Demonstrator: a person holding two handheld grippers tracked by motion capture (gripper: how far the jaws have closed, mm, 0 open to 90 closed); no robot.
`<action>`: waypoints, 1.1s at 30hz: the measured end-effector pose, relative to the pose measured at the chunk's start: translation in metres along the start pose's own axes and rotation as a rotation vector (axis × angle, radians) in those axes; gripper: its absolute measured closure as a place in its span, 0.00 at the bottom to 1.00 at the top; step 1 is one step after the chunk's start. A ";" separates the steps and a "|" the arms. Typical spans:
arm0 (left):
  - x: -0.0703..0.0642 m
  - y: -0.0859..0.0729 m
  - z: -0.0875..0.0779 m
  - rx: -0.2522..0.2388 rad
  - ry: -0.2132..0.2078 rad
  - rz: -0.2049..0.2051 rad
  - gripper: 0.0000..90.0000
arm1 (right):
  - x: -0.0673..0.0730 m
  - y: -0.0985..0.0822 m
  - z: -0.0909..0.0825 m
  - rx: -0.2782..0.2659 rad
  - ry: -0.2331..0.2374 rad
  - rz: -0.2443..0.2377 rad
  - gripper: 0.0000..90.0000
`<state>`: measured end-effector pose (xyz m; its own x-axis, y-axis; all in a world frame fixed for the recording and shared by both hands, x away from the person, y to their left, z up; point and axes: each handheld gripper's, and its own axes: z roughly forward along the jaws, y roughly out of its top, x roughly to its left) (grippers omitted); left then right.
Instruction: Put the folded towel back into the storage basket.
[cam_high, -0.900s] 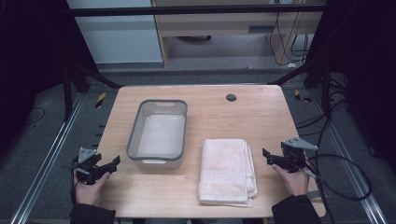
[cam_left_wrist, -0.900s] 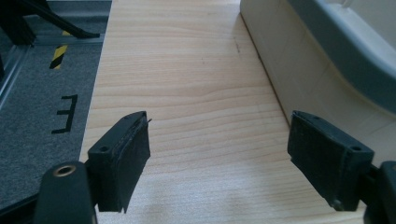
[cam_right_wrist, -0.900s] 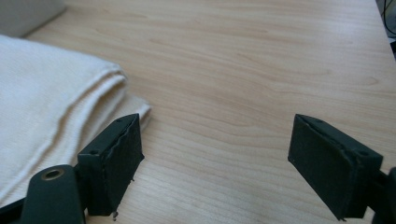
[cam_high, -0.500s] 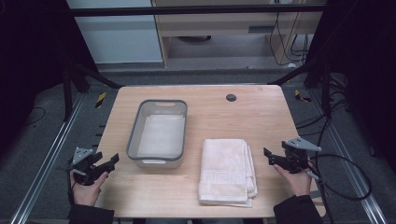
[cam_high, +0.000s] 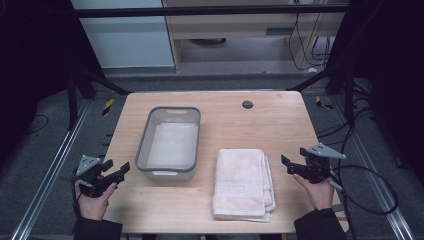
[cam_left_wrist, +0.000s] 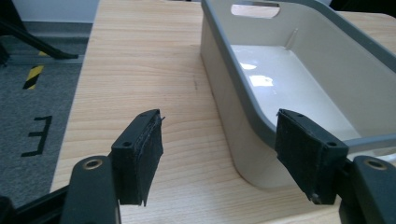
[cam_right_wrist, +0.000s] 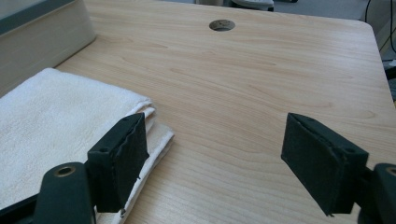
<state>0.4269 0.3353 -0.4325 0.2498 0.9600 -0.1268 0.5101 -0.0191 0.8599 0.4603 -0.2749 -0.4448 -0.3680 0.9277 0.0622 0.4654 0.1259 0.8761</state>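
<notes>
No legible writing. The towel (cam_high: 243, 183) lies folded at the worktop's (cam_high: 280, 125) near edge, beside the tub (cam_high: 170, 142). Left gripper (cam_high: 116, 172) and right gripper (cam_high: 287, 165) hover with jaws released, nothing between them.

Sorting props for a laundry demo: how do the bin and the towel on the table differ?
The bin is a rigid grey tub with upright walls and handle cutouts; the towel is soft, cream and folded flat in layers. The bin stands empty and open-topped, while the towel lies as a low stack. The bin sits nearer the left gripper, the towel nearer the right gripper. Both rest on the wooden table, side by side, untouched.
</notes>
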 end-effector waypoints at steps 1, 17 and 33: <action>-0.001 0.000 0.000 0.000 -0.002 0.005 0.35 | 0.000 0.001 0.000 -0.003 0.003 0.001 0.25; -0.020 0.021 -0.002 -0.030 -0.048 0.052 0.32 | -0.002 0.021 -0.008 -0.036 0.026 0.009 0.30; -0.039 0.033 0.001 -0.038 -0.075 0.072 0.31 | -0.002 0.036 -0.010 -0.057 0.052 0.008 0.29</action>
<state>0.4350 0.2968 -0.3992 0.3464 0.9328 -0.0990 0.4575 -0.0758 0.8860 0.4695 -0.2755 -0.4080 -0.4069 0.9088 0.0926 0.4224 0.0973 0.9012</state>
